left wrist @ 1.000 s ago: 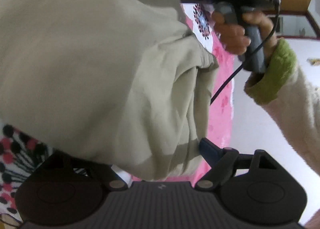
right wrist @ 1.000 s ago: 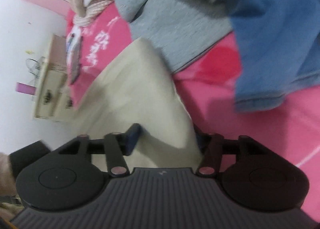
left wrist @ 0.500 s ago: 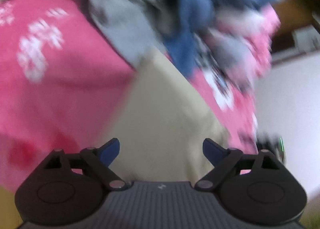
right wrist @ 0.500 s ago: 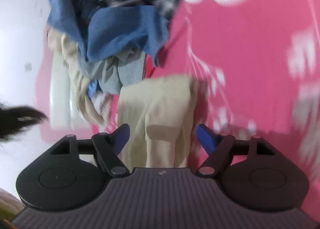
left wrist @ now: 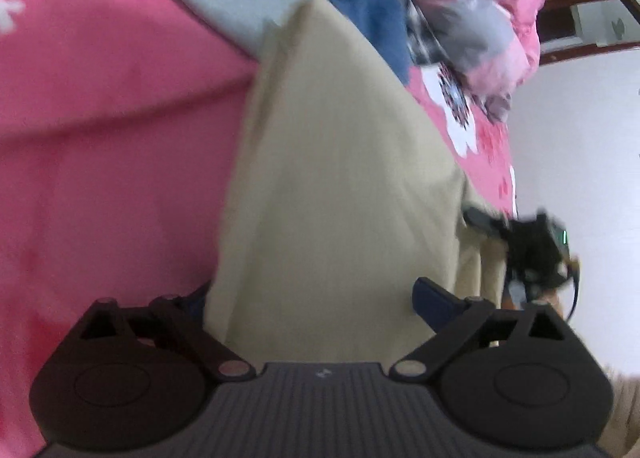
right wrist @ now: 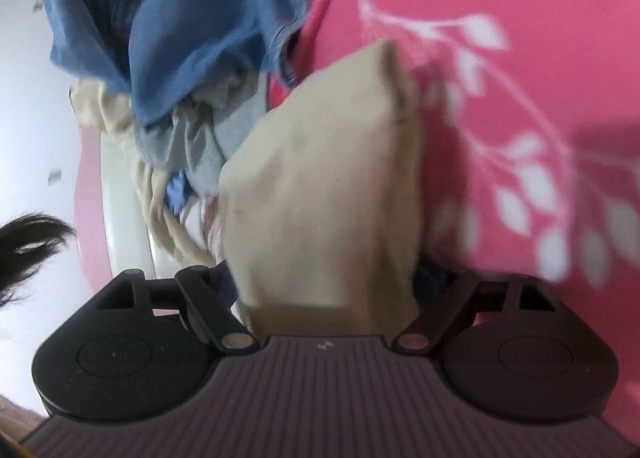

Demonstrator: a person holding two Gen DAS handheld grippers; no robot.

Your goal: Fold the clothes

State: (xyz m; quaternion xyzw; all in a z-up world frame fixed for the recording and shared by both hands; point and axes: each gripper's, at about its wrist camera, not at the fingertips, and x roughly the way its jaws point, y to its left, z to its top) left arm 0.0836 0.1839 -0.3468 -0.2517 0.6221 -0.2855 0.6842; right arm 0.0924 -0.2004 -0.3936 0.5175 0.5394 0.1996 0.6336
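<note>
Your left claw (left wrist: 316, 300) stands wide, its jaws apart around the beige garment (left wrist: 340, 186); whether your right claw (right wrist: 328, 278) pinches it is hidden. The garment runs lengthwise straight ahead over the pink bed (left wrist: 100, 138), toward the clothes pile (right wrist: 180, 58).

I found no writing, label, brand name or number that I could read in either view. The only mark was a tiny pale emblem on the ribbed body of each of my tongs, on the left gripper (left wrist: 310, 300) and on the right gripper (right wrist: 326, 282), too small and blurred for me to make out.
</note>
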